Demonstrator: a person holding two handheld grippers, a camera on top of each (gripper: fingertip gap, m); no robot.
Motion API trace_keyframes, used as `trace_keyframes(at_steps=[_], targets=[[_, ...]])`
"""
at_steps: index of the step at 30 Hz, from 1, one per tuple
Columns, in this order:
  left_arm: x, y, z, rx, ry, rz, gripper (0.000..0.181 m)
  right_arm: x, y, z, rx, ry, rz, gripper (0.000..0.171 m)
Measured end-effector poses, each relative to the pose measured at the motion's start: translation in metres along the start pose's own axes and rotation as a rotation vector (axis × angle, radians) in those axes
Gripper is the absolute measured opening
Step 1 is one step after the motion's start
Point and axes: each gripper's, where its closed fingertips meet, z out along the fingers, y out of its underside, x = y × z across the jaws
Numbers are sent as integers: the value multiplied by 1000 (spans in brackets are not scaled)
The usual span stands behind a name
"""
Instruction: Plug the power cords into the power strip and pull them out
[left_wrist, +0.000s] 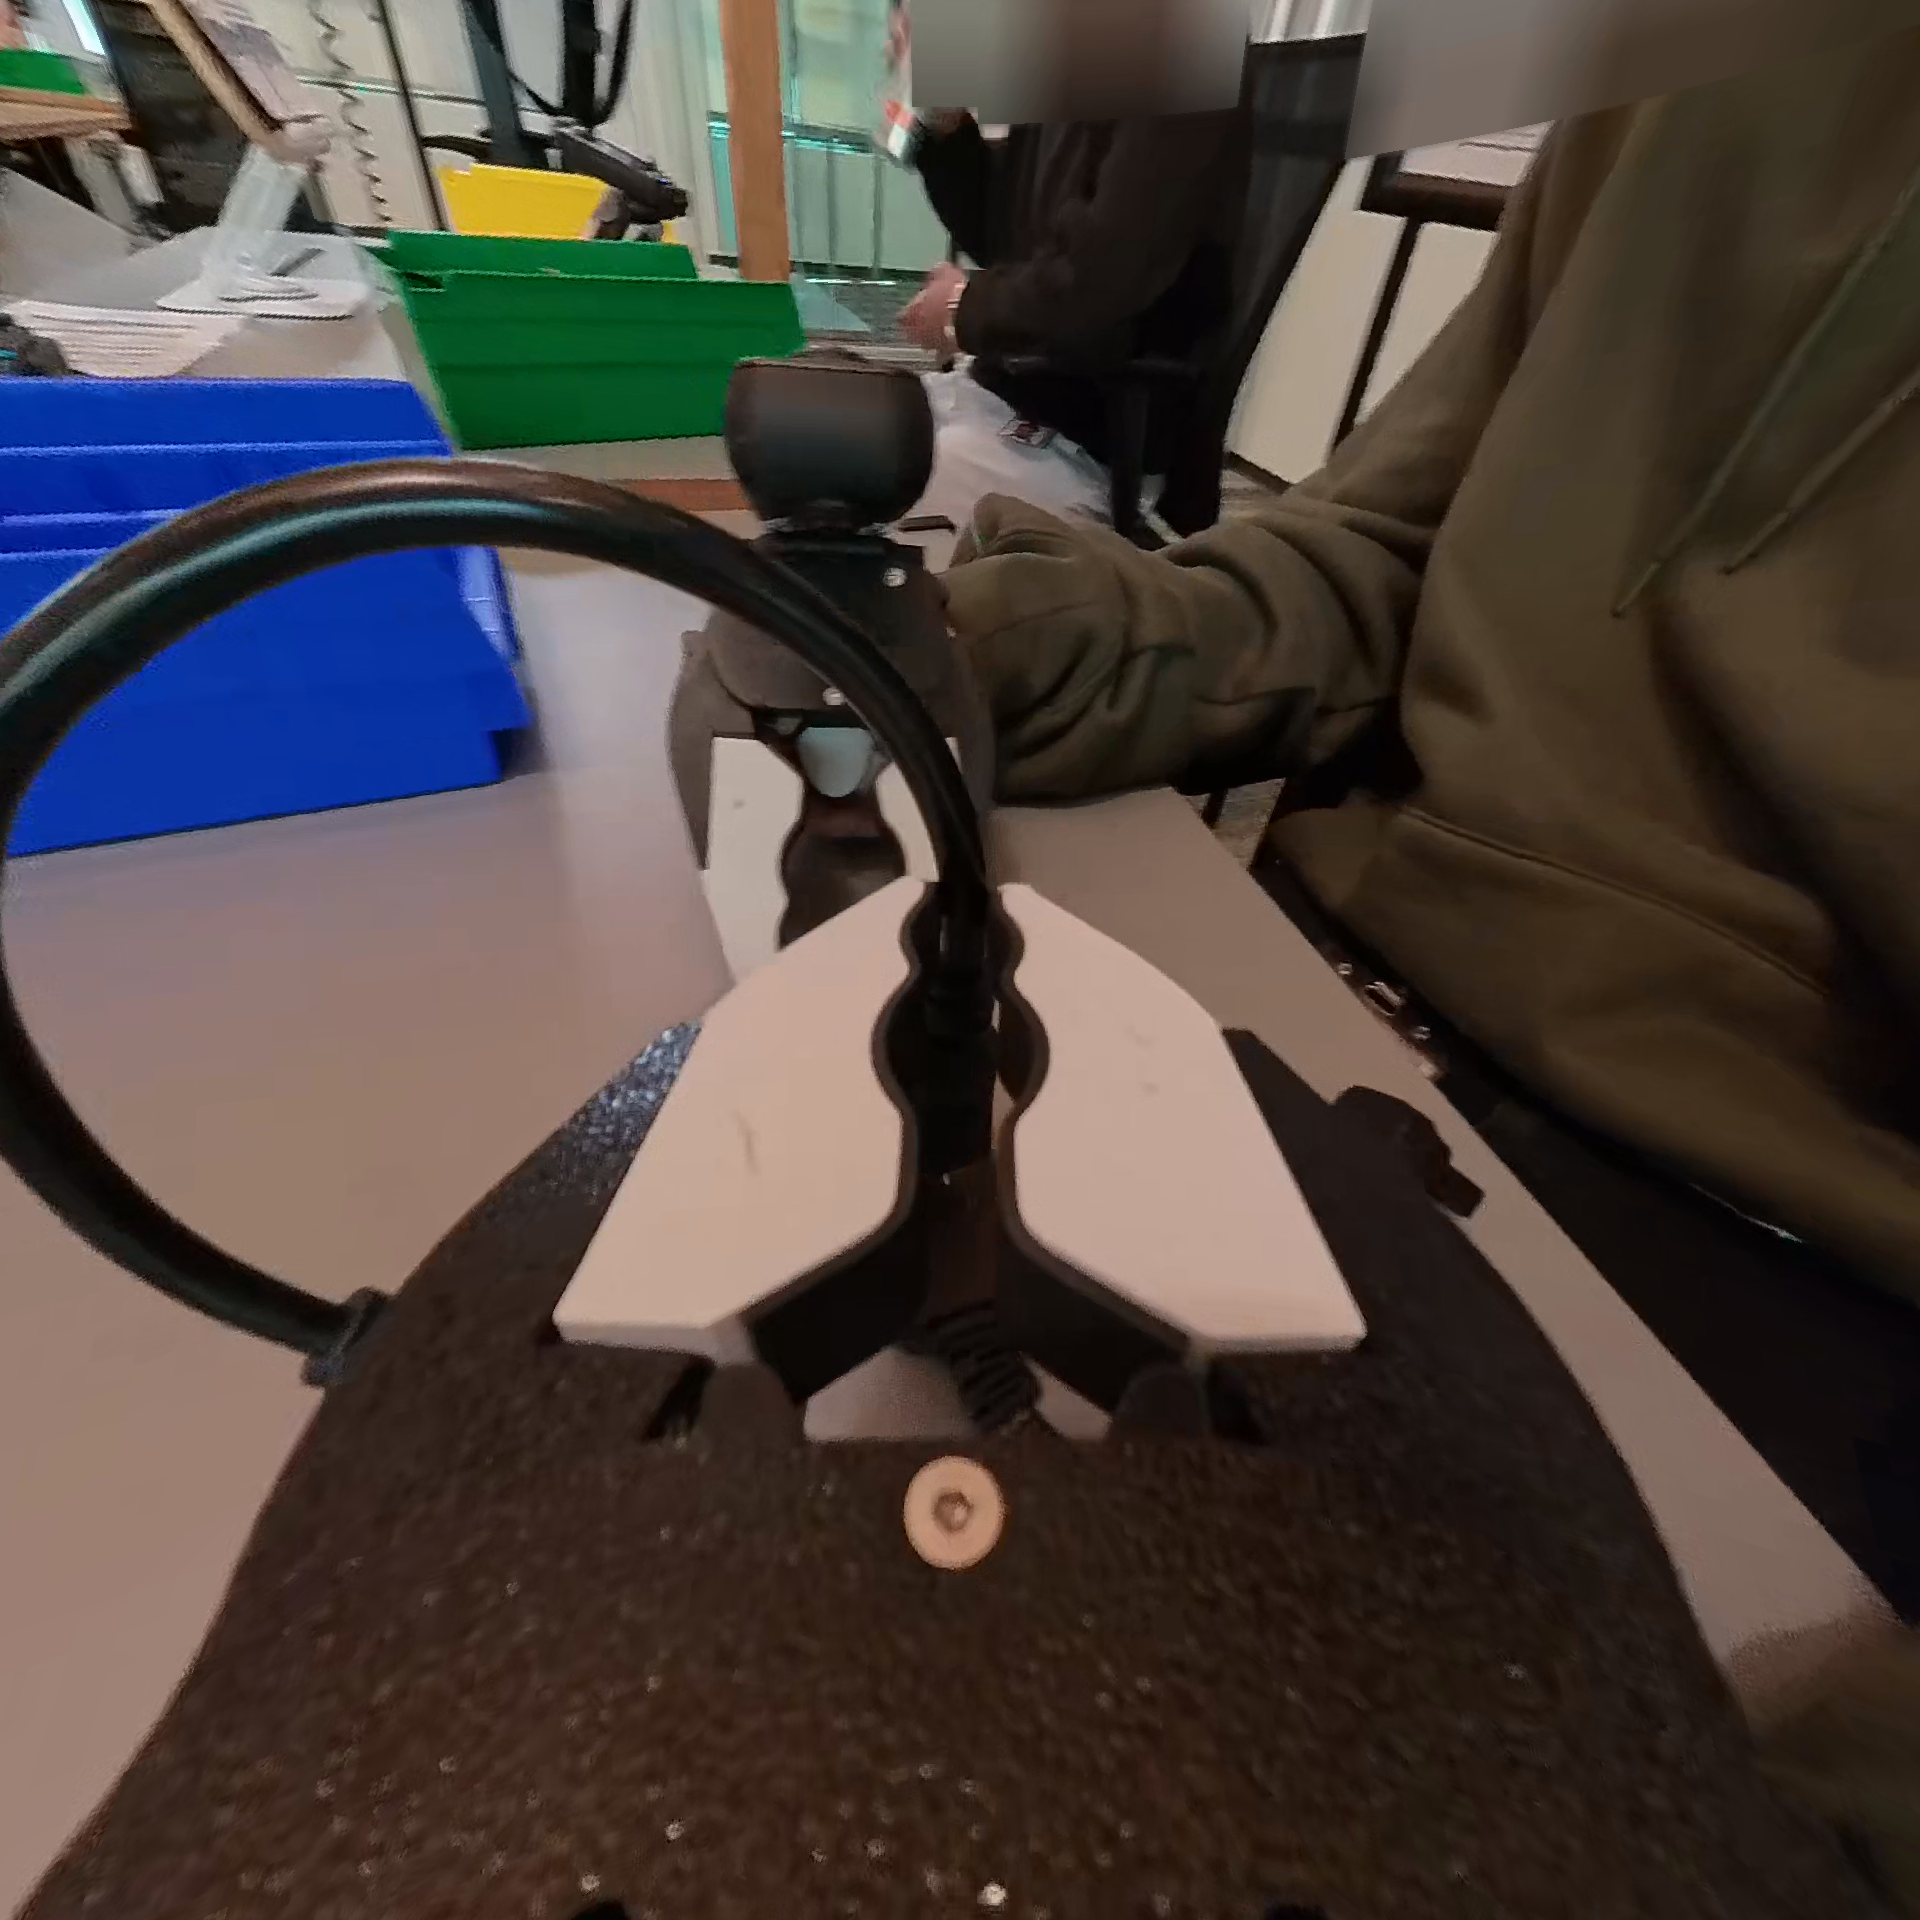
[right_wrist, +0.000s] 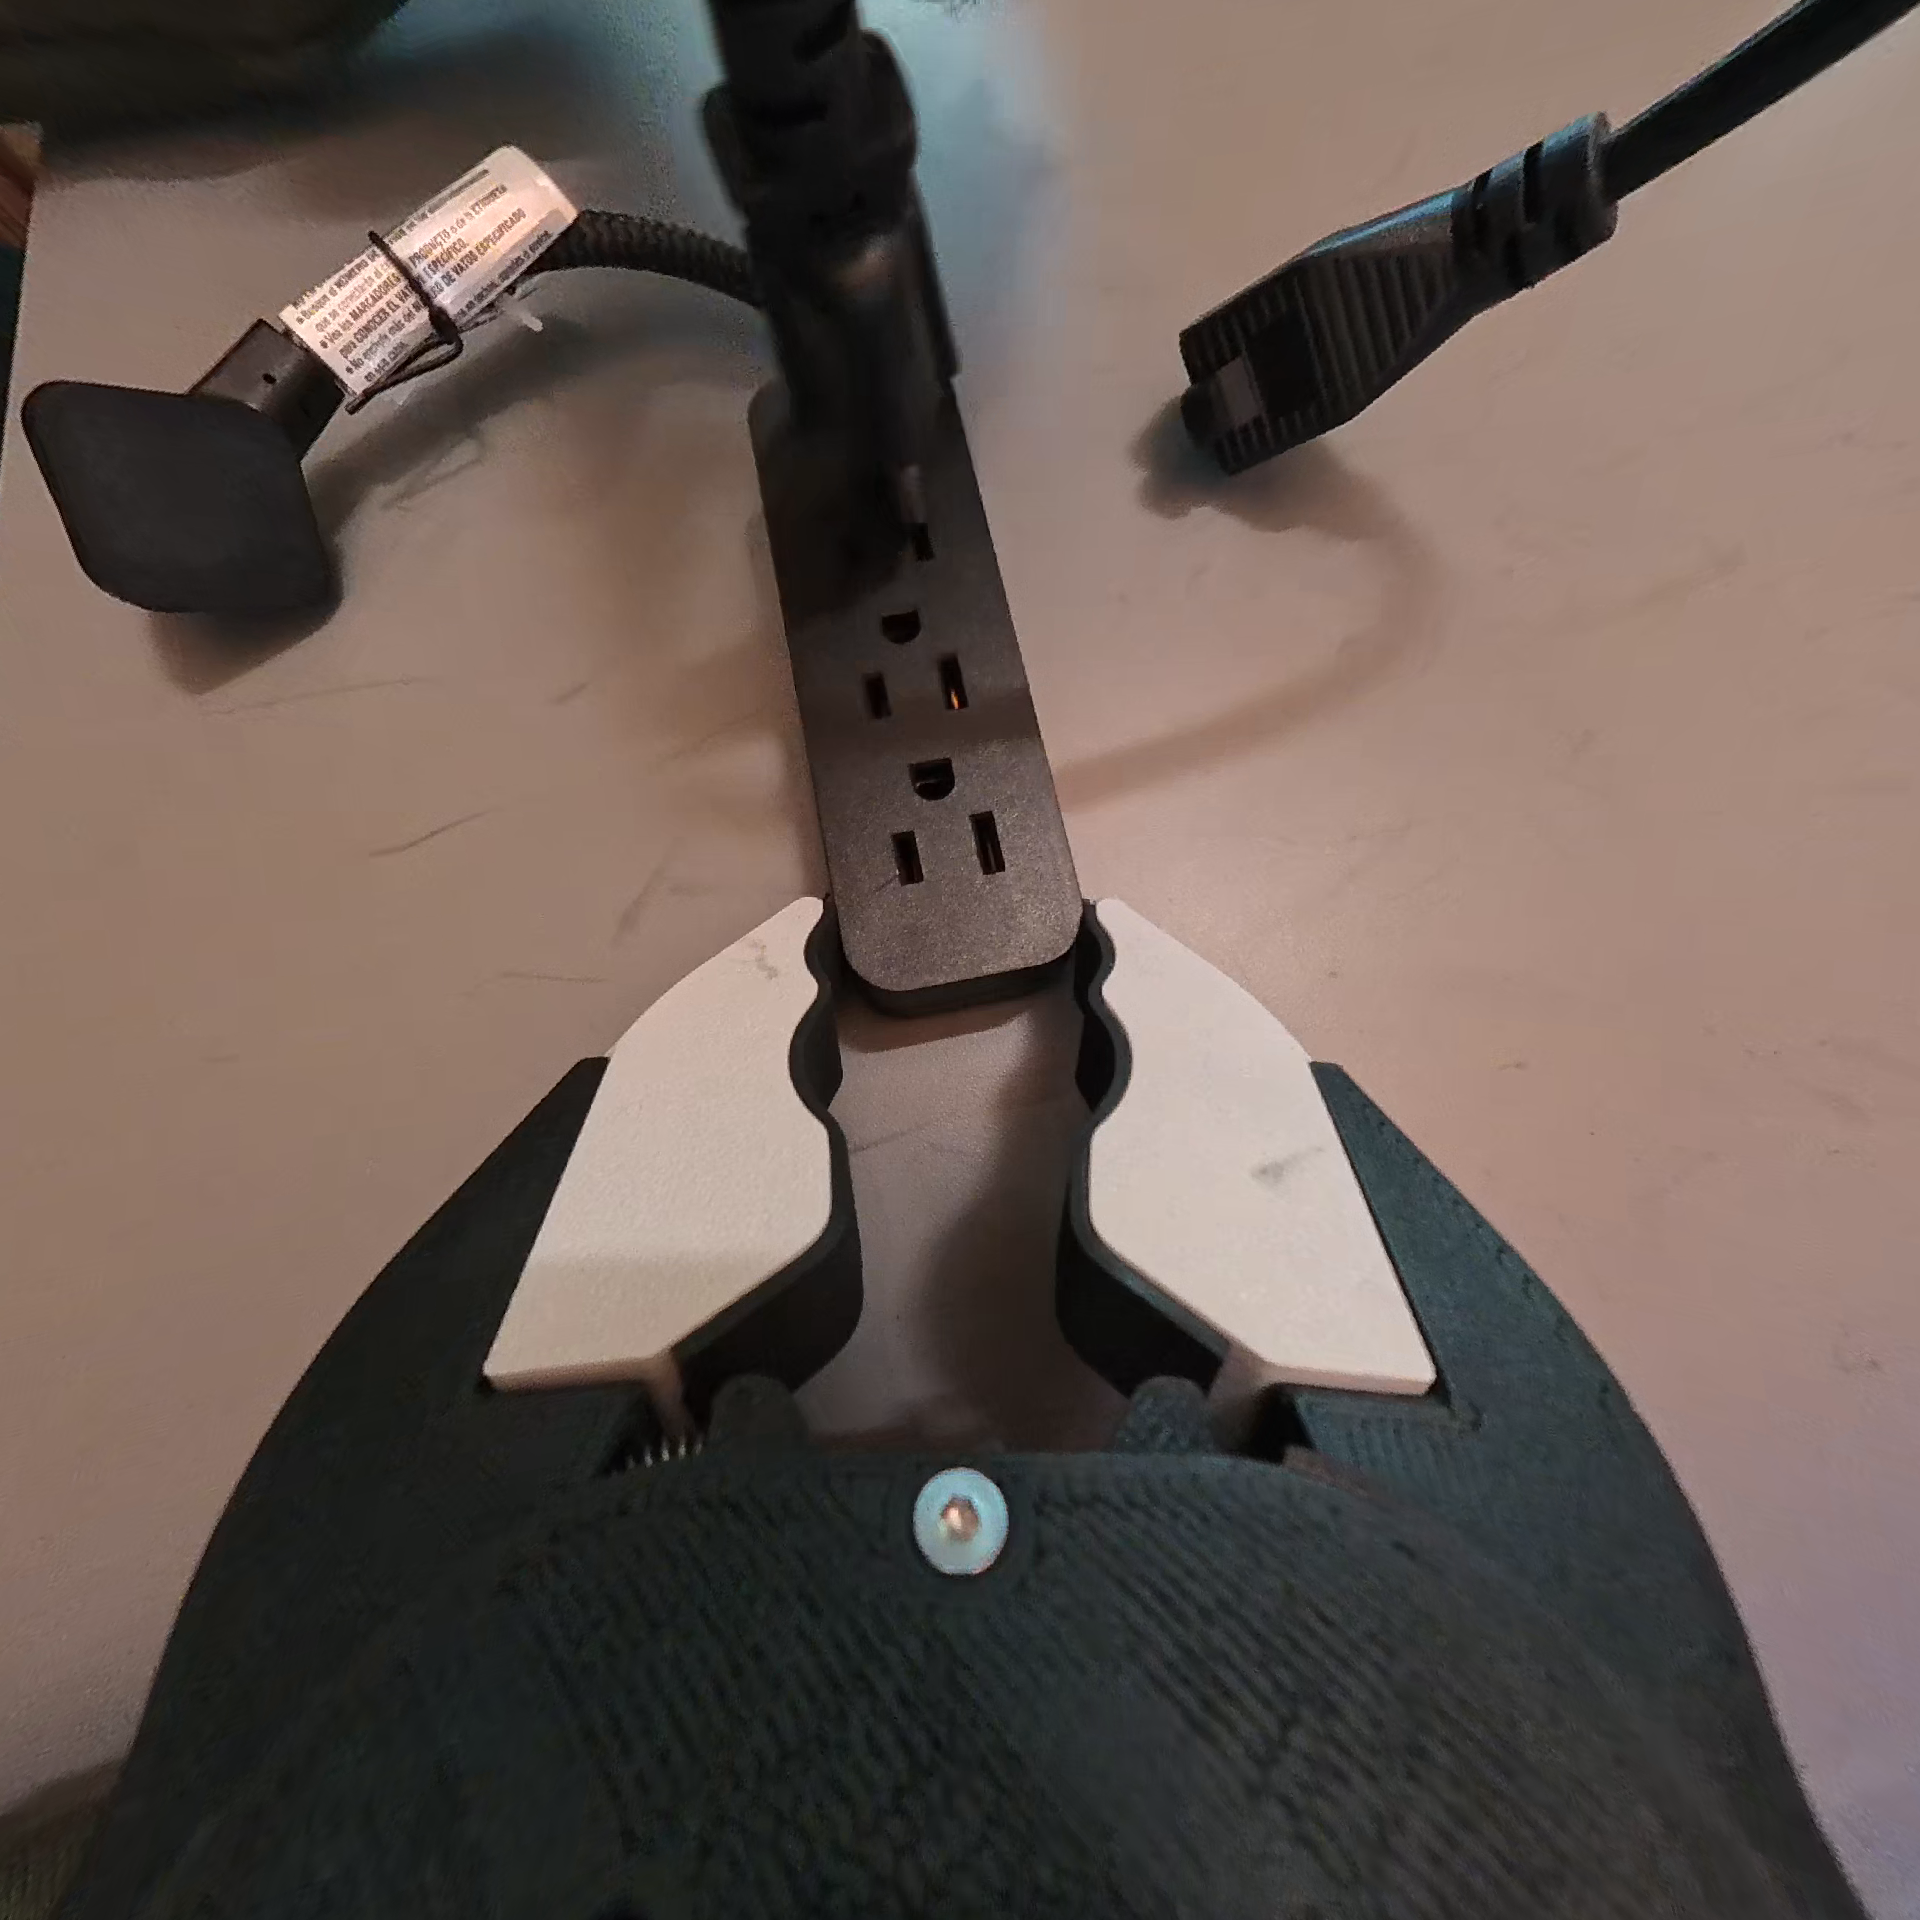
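In the right wrist view, a flat black plug (right_wrist: 171, 499) is seen lying far left on the pale table (right_wrist: 1455, 1039), joined to a braided cord (right_wrist: 644, 249) that bears a white label (right_wrist: 426, 275) and runs right toward the power strip (right_wrist: 925, 748). The strip is laid along the middle of the view, its near end clamped between the half-closed white fingers (right_wrist: 686, 1143) of the right gripper (right_wrist: 956, 925). Two free outlets are shown at its near part; at its far end a black plug (right_wrist: 842, 281) is seated, or nearly so, with one prong partly visible. To the right, a loose black connector (right_wrist: 1340, 332) is seen resting on the table, well apart from the strip. In the left wrist view, blue bins (left_wrist: 260, 603) are stacked at far left with a green bin (left_wrist: 592, 332) beyond. A black cord (left_wrist: 416, 520) is looped up from the left and gripped between the almost fully closed fingers of the left gripper (left_wrist: 961, 914). Just beyond, the right gripper (left_wrist: 831, 665) is seen, held by a gloved hand (left_wrist: 1049, 644) of a person in an olive hoodie (left_wrist: 1610, 675) at the right.
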Motion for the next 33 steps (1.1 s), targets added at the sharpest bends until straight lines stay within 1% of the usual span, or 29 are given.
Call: trace_keyframes(at_steps=[3,4,8,9,10,11,13,14,16,20,25,27,29,31,33], targets=[[-9,-8,-3,32,-112,-56,8,0,0,0,0,0,0,43],[-12,-11,-3,24,-184,-70,8,0,0,0,1,-1,0,43],[-11,-1,-8,-154,-428,-93,8,0,0,0,0,-2,-2,43],[-12,1,-10,-175,-474,-129,8,0,0,0,0,-3,-3,43],[-11,-2,-11,-159,-499,-175,8,0,0,0,0,-3,-3,43],[-9,-8,-8,-119,-493,-202,8,0,0,0,0,-3,-3,43],[1,-19,4,-57,-416,-123,8,0,0,0,0,-4,-4,43],[0,-18,8,-64,-415,-94,8,0,0,0,0,-4,-4,43],[-7,-13,14,-86,-438,-97,8,0,0,0,0,-4,-4,43],[-15,-14,22,-46,-466,-142,8,0,0,0,0,-3,-4,43],[-14,-17,16,-54,-528,-133,8,1,0,0,1,0,0,43],[-17,-24,3,-34,-598,-136,9,8,1,-1,2,45,31,43],[-25,-32,-18,4,-709,-153,10,24,5,-5,1,137,112,43],[-31,-39,-42,32,-828,-168,10,42,12,-12,-3,242,230,43],[-33,-41,-61,47,-904,-182,10,57,21,-21,-4,423,424,43]])
